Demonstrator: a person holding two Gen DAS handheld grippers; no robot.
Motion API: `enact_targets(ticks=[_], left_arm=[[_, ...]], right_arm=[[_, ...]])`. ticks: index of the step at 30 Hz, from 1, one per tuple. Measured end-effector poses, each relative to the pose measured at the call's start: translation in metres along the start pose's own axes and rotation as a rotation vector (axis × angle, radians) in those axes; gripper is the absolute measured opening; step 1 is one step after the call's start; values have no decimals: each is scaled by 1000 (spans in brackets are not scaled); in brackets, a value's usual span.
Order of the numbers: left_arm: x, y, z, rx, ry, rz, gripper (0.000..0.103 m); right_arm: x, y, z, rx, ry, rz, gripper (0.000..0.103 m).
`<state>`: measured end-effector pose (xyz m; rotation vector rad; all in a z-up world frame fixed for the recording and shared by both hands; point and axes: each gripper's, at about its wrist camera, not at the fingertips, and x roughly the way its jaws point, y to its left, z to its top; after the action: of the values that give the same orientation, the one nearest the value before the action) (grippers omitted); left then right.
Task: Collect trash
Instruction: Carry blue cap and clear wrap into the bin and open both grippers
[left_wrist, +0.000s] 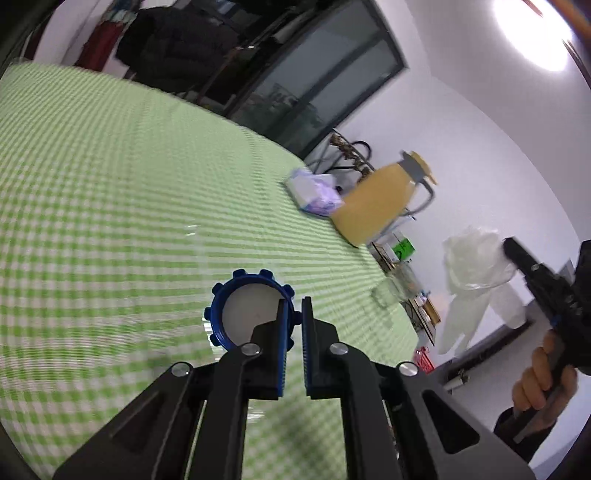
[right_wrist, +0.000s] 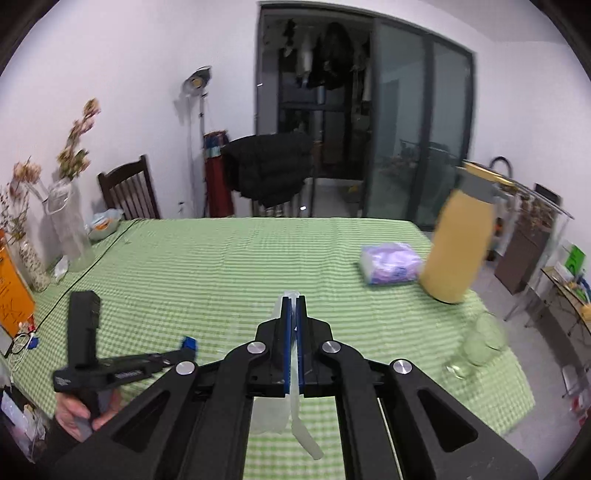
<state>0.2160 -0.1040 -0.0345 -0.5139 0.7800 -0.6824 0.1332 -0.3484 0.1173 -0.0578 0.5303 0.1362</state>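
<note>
The left tool (left_wrist: 294, 321) is pinching the rim of a blue cap (left_wrist: 248, 308), its pads pressed together on the cap's wall at about 3 o'clock of the ring, the cap's open face turned toward the camera above the green checked desk (left_wrist: 110, 184). The right tool (right_wrist: 294, 314) is pressed together on a clear plastic glove (right_wrist: 295, 413), which hangs limp below the pads, its long axis running from 12 to 6 o'clock. From the left view the glove (left_wrist: 476, 273) dangles off past the desk's edge at 3 o'clock. Both pieces look already lifted; no bin is visible in either view, so which hand is nearer to one cannot be told.
</note>
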Motion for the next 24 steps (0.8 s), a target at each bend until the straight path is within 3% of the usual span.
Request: enact_targets(ticks=[8,13,18,24], left_arm=[[22,-81,4,123,35,-13,4],[49,-136,-9,211,87,-60,4],[101,-203,-47,316,224,-167,4],[165,-263,-110,441,386,-196,4]], right_arm=[[-56,-81,-47,103,-41,-124,2],[-92,-133,-83,183,-50,-209,2],[-131,-188,-136,272,-29,-311,2],[-152,-237,-211,369,57,-423,2]])
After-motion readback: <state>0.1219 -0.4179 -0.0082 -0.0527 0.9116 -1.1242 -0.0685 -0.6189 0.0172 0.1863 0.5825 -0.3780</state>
